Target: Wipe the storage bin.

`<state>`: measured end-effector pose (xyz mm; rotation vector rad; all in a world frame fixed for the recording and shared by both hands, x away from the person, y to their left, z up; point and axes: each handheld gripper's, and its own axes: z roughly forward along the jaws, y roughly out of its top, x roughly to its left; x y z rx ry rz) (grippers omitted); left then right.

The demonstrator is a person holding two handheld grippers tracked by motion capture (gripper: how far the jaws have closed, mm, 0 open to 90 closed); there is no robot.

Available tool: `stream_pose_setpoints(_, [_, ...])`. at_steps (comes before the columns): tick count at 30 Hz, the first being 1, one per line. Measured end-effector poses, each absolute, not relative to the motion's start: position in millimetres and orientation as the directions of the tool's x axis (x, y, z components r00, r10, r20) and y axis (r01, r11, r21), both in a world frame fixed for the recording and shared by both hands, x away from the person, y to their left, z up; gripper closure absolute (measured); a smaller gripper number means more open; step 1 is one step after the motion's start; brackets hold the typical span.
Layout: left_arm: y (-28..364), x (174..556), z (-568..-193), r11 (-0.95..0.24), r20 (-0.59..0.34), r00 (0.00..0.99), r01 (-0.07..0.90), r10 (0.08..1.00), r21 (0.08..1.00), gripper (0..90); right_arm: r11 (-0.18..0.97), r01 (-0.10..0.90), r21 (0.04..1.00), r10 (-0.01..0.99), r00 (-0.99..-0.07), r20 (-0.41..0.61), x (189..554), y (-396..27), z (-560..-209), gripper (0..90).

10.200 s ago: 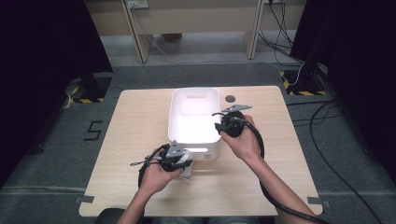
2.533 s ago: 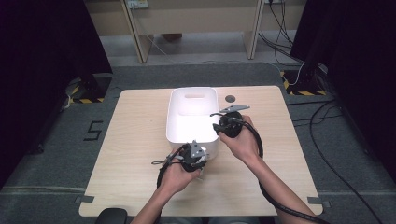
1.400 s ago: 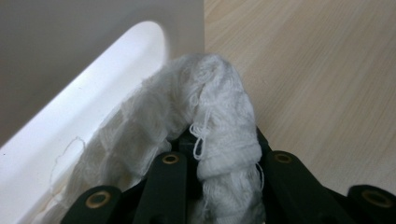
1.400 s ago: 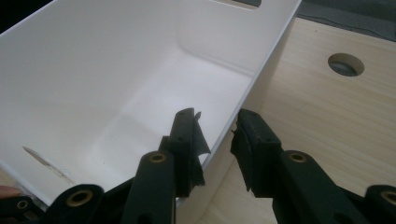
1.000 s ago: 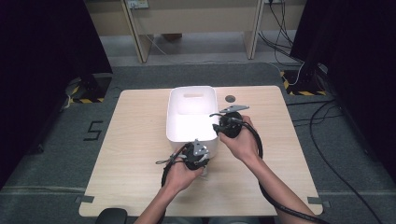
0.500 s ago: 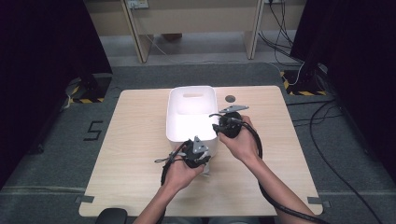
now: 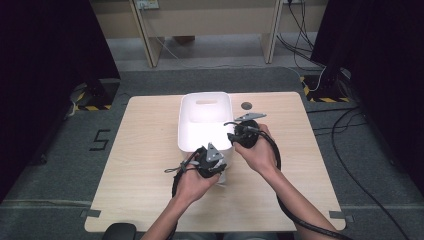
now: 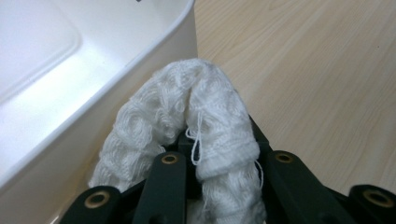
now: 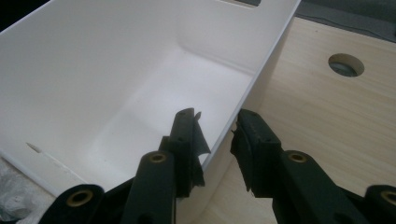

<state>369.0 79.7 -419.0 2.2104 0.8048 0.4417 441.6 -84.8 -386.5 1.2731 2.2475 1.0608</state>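
A white plastic bin (image 7: pixel 204 107) stands in the middle of the wooden table (image 7: pixel 145 165). My left gripper (image 7: pixel 214 161) is at the bin's near right corner, shut on a white knitted cloth (image 8: pixel 205 112) that bulges up between its jaws; a bit of the cloth (image 7: pixel 223 176) hangs below it. In the left gripper view the bin wall (image 8: pixel 116 116) is just to the left of the gripper (image 8: pixel 224 158). My right gripper (image 7: pixel 239 134) holds the bin's right wall (image 9: pixel 261 70), with one jaw inside and one outside in the right gripper view (image 9: pixel 217 135).
A round hole (image 7: pixel 246 105) is set in the tabletop just right of the bin's far end, also seen as the hole (image 9: pixel 345 64) in the right gripper view. Bare wood lies left of the bin and along the right side. Cables trail from both grippers.
The left gripper has carried the cloth from the bin's near left side rightward to its near right corner, with little movement in the last second. The right gripper has stayed on the bin wall.
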Motion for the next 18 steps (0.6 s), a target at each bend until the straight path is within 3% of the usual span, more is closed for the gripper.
stream_pose_setpoints(18, [79.7, 365.2, -399.7, -0.53, 0.087, 0.746, 0.381, 0.66, 0.758, 75.7, 0.319, 0.582, 0.748, 0.84, -0.539, 0.061, 441.4, -84.6, -386.4, 69.1])
